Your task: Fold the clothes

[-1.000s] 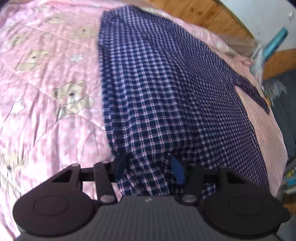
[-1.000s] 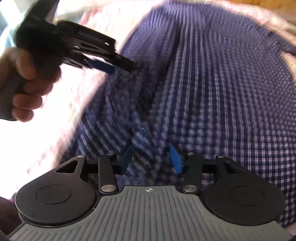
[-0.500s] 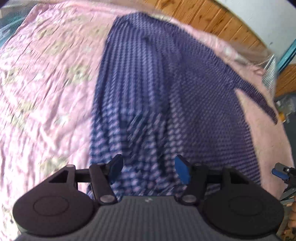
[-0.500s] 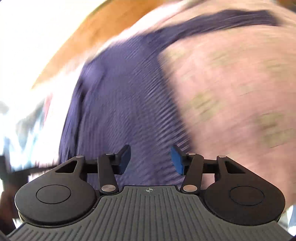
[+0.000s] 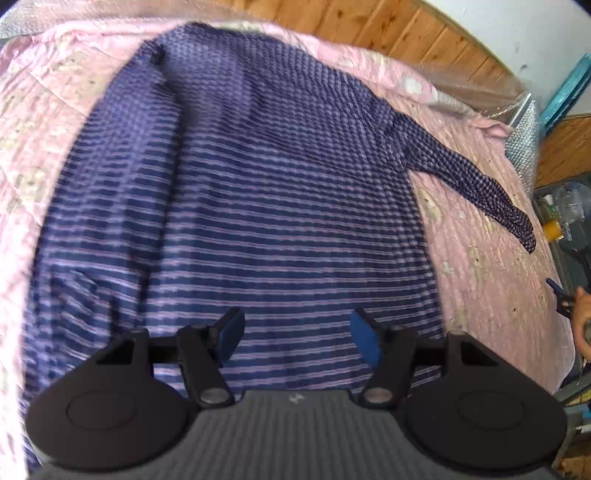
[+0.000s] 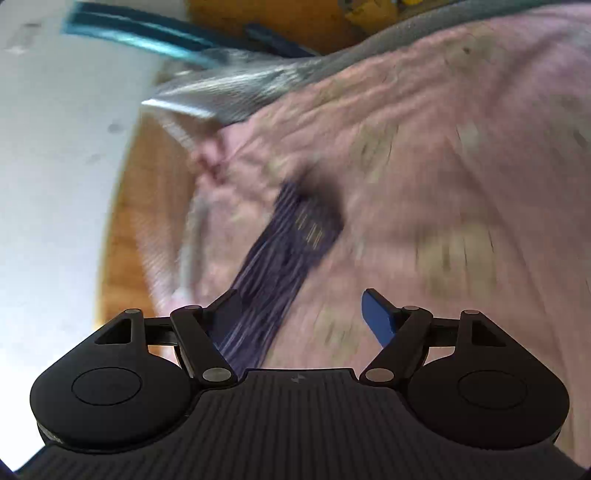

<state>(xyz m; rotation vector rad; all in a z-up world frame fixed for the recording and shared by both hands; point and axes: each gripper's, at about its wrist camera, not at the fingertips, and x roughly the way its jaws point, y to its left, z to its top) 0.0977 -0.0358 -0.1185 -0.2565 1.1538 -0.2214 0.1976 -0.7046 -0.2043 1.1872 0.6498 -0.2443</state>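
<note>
Shirt (image 5: 258, 206) lies beyond open left hand-held gripper (image 5: 297, 334).

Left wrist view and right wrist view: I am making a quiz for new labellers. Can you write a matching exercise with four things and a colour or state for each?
Things:
1. navy checked cotton shirt
2. quilted pink bedspread with bear print
3. shirt's long sleeve
4. wooden plank headboard

Descriptions:
A. honey-brown, behind the far edge of the bed
B. spread flat, dark blue with pale lines
C. stretched out sideways across pink fabric
D. lies under the garment

Pairs: 1-B, 2-D, 3-C, 4-A
</note>
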